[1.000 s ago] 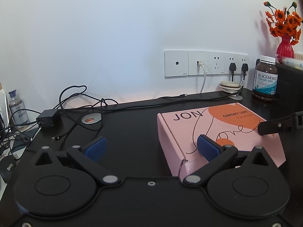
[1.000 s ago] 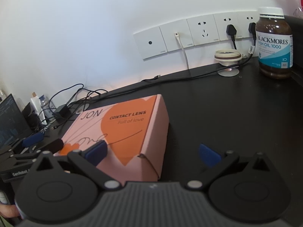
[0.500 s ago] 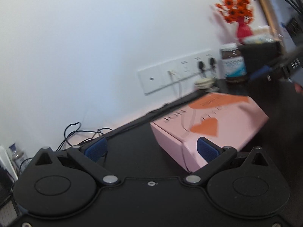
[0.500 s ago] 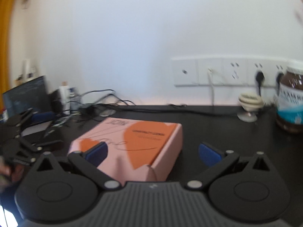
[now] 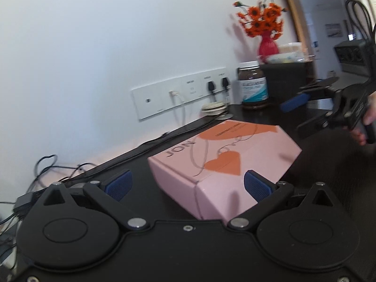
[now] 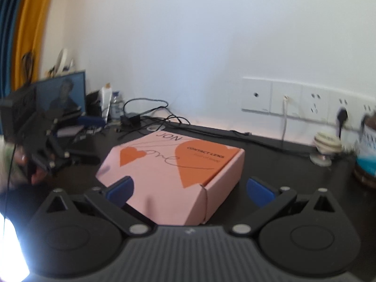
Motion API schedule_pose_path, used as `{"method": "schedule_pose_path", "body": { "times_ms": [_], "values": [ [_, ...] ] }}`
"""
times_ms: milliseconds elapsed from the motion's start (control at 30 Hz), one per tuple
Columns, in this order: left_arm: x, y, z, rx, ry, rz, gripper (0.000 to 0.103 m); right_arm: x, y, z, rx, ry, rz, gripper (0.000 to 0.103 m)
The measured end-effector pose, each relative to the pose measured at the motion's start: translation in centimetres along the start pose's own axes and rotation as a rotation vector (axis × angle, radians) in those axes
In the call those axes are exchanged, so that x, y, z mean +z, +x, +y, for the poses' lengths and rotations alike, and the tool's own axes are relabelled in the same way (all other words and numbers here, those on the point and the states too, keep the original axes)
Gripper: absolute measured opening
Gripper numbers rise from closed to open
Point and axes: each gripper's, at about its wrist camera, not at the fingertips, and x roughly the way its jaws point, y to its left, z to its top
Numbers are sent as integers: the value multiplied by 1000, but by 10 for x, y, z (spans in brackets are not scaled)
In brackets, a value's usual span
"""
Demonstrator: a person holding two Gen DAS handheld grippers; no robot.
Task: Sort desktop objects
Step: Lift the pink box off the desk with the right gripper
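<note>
A pink box point(image 5: 225, 162) printed with orange hearts lies flat on the black worktop point(image 5: 145, 162), and both grippers face it from opposite ends.

The left wrist view alone shows the red vase of orange flowers point(image 5: 265, 30), the black bin point(image 5: 289, 80) under it and a doorway at the far right. A brown supplement bottle point(image 5: 253, 85) stands upright by the wall sockets point(image 5: 181, 98); in the right wrist view that bottle is only a blur at the edge. The same view catches the right gripper point(image 5: 305, 112) held in a hand point(image 5: 366, 122), well above the worktop beyond the box.

The right wrist view alone shows the yellow curtain point(image 6: 28, 30), a lit screen point(image 6: 61, 94), a tangle of cables with a power adapter point(image 6: 130, 118), and the left gripper point(image 6: 77, 138) off to the side with fingertips point(image 6: 37, 176) around its handle.

The left gripper's jaws are spread wide, with a corner of the box between the blue pads point(image 5: 118, 184); no contact is visible. The right gripper's jaws are equally wide, a near corner of the box between them, holding nothing.
</note>
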Motion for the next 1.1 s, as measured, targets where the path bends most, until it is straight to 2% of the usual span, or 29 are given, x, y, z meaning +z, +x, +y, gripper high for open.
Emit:
{"method": "schedule_pose_path", "body": {
  "times_ms": [133, 300, 633, 767, 833, 867, 933, 1000, 1033, 1100],
  "values": [
    [-2, 9, -5, -44, 65, -1, 101, -2, 9, 1, 18, -67, 6, 102],
    [-6, 21, -3, -123, 72, 44, 94, -3, 16, -2, 42, -78, 0, 102],
    [-6, 36, 24, -174, -72, 97, 93, -4, 25, -7, 73, -82, 22, 101],
    [-5, 38, 27, -168, -102, 105, 88, -5, 29, -9, 80, -81, 39, 101],
    [-5, 39, 28, -163, -109, 107, 84, -5, 30, -9, 79, -78, 46, 98],
    [-5, 40, 27, -161, -111, 110, 83, -5, 31, -10, 78, -76, 50, 93],
    [-4, 41, 27, -157, -115, 119, 82, -4, 34, -12, 68, -70, 59, 92],
    [-4, 40, 26, -163, -121, 115, 71, -4, 36, -14, 66, -66, 72, 90],
    [-3, 40, 25, -162, -122, 115, 69, -3, 37, -14, 65, -69, 80, 87],
    [-3, 40, 21, -135, -107, 119, 65, -3, 40, -13, 76, -84, 95, 77]
  ]
}}
